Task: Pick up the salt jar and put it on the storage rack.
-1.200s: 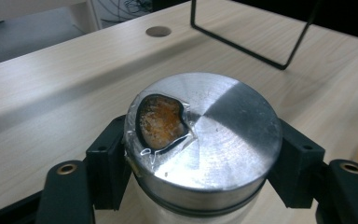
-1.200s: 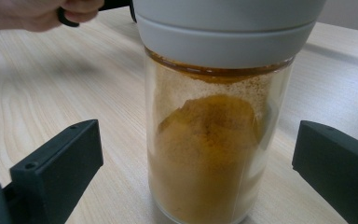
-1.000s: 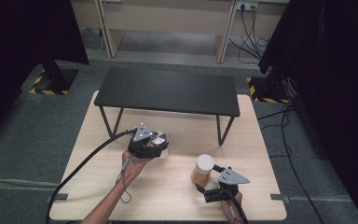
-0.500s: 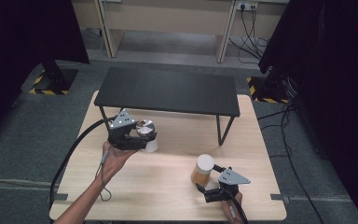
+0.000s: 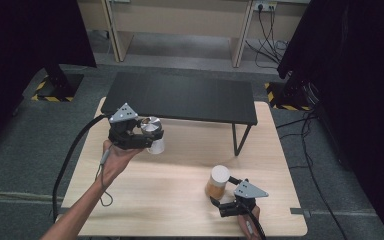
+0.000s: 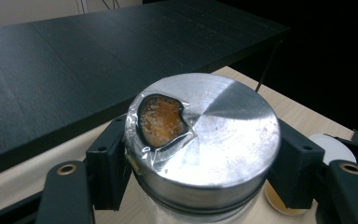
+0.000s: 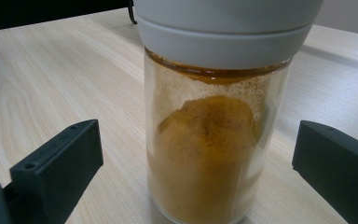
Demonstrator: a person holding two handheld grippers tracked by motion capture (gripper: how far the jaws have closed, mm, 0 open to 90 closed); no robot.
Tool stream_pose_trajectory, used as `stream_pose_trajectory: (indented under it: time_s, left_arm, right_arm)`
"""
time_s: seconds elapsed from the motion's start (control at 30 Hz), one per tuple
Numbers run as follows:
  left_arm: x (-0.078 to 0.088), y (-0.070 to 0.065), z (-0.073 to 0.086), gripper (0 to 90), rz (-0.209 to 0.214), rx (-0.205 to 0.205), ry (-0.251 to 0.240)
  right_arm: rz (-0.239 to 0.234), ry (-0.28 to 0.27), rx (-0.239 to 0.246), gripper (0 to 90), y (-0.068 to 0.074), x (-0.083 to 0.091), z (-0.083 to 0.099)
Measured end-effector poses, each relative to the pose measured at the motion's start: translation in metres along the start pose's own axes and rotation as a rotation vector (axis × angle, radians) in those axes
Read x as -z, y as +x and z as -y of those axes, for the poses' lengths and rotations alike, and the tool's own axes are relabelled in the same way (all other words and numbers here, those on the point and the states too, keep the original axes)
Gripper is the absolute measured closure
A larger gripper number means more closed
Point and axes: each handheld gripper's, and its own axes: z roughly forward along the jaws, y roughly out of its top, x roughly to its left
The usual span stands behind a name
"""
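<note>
Now lifted clear of the light wooden bench, a foil-sealed glass jar rides in the left hand-held gripper, whose black jaws are clamped on its sides just below the metal rim. A second ago the same jar sat low over the bench nearer the person; it has since been carried up and toward the far left, and it is now held in the air beside the front edge of the black raised shelf. In the left gripper view the foil seal is torn open at one side, showing orange-brown contents beneath, and the shelf top stretches away behind it. The right hand-held gripper has not shifted: its jaws stand wide apart on either side of a white-lidded spice jar of yellow-orange powder, which rests upright on the bench near the front right. In the right gripper view neither jaw touches the glass. Judging by the rise and the heading, the foil-sealed jar appears bound for the shelf top, and the lift looks far enough along that a short carry forward and a careful set-down would finish this step. With the seal already torn, any tilt could spill the contents.
</note>
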Motion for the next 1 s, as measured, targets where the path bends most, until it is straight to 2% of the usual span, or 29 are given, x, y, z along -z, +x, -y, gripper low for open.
stream_pose_trajectory:
  time_s: [0.17, 0.33, 0.5, 0.8, 1.0]
  left_arm:
    - [0.001, 0.005, -0.020, 31.7, -0.021, 0.000, 0.009]
    - [0.001, 0.008, -0.044, 31.7, -0.060, -0.013, 0.025]
    - [-0.003, 0.013, -0.059, 31.7, -0.093, 0.004, 0.004]
    - [-0.022, 0.024, -0.086, 31.8, -0.168, 0.041, -0.004]
    - [-0.037, 0.031, -0.099, 31.7, -0.214, 0.051, 0.013]
  right_arm:
    - [0.001, -0.001, -0.002, 1.5, 0.000, 0.000, 0.000]
    - [0.001, -0.002, -0.001, 1.5, 0.000, 0.000, 0.000]
    - [0.001, -0.002, -0.003, 1.5, 0.000, 0.000, 0.000]
    - [0.000, -0.002, -0.003, 1.5, 0.000, 0.000, 0.000]
    - [-0.004, -0.004, -0.005, 1.5, -0.001, 0.000, 0.001]
